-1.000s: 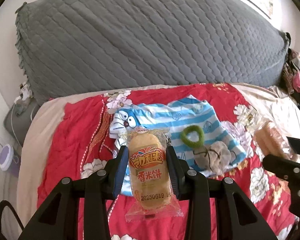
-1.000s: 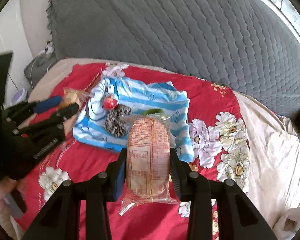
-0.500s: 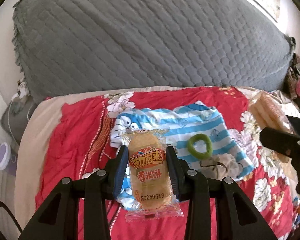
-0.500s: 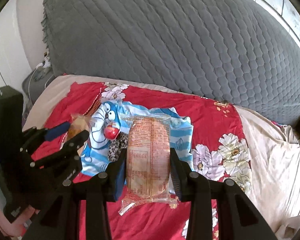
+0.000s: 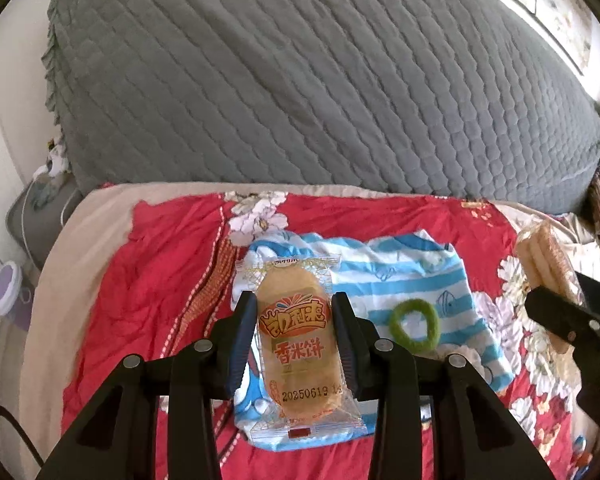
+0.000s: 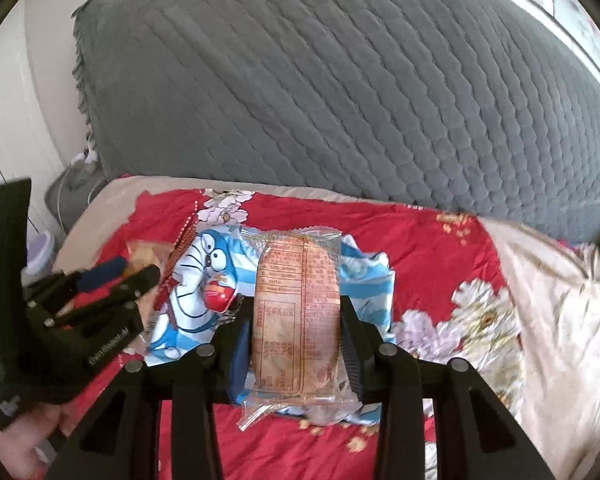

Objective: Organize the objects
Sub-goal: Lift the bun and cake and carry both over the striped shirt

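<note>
Jaws pinch two rice cracker packets, left gripper one, right gripper one.

Both wrist views face down-forward, sharing the striped cloth.

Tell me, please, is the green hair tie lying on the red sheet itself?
No, the hair tie lies on the blue-striped cloth, which is spread over the red sheet.

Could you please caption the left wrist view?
Left hand-held gripper clamps a rice cracker packet above a striped towel.
</note>
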`<state>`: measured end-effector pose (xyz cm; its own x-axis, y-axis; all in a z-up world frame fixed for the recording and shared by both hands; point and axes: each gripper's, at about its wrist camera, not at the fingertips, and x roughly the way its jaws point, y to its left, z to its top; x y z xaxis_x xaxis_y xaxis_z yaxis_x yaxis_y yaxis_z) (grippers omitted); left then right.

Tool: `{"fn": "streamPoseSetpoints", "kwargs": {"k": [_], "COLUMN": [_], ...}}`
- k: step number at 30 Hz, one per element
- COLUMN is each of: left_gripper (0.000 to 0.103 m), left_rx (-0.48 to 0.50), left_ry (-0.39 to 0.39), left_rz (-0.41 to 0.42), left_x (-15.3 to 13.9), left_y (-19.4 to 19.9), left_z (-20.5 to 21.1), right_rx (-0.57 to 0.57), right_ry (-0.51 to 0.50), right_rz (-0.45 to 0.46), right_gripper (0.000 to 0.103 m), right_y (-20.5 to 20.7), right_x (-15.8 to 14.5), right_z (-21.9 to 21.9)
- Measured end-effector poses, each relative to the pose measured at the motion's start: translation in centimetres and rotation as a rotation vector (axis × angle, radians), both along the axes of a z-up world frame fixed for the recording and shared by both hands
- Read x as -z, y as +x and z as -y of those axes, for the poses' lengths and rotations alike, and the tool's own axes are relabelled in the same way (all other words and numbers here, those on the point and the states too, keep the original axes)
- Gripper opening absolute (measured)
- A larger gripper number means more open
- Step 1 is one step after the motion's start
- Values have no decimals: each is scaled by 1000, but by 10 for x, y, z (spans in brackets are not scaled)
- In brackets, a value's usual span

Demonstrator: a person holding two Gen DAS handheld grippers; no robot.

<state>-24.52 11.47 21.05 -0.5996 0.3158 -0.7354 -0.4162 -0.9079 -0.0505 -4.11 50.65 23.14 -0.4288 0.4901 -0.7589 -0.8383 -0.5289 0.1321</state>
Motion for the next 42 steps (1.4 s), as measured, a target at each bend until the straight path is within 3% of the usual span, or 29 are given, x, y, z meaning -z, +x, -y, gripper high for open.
{"fn": "streamPoseSetpoints", "kwargs": {"k": [15, 19, 25, 42], "left_gripper": [40, 40, 40, 40], "left_rx": [57, 59, 58, 99], "left_ry": [1, 4, -1, -24], "left_rz": [-58, -60, -54, -45], "left_x": [6, 7, 19, 53], "left_y": [-5, -8, -13, -24], "left_z": [-23, -24, -23, -44], "right_rx": [-8, -13, 1, 1], "right_ry": [-1, 21, -13, -21], "right_rz": [-13, 20, 41, 58], "right_gripper": [40, 40, 40, 40], "right_y": [-14, -17, -16, -28], "right_x": [13, 22, 46, 72], "right_z": [-14, -19, -28, -51]}}
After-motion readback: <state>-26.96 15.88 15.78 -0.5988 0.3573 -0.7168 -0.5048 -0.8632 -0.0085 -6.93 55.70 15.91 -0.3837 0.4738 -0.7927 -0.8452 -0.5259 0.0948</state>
